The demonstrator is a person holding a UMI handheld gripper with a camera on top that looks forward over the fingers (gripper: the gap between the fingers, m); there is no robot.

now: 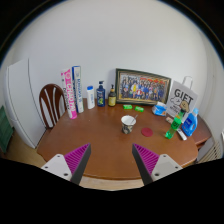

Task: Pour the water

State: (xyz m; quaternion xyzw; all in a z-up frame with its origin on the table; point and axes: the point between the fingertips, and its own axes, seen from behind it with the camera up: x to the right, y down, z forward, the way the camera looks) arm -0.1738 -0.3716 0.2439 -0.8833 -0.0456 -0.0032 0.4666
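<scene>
One cup (128, 123) on table (90, 135), beyond open, empty tongs (110, 160)

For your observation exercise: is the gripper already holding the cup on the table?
No, the gripper is open and empty, and the cup stands on the table beyond its fingers.

Gripper (110, 160) held level, aimed forward. Fingers spread wide apart, magenta pads (76, 158) facing inward. Nothing between them.

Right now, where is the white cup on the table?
In the gripper view the white cup stands near the middle of the round wooden table, beyond the open fingers, in front of the framed picture.
</scene>
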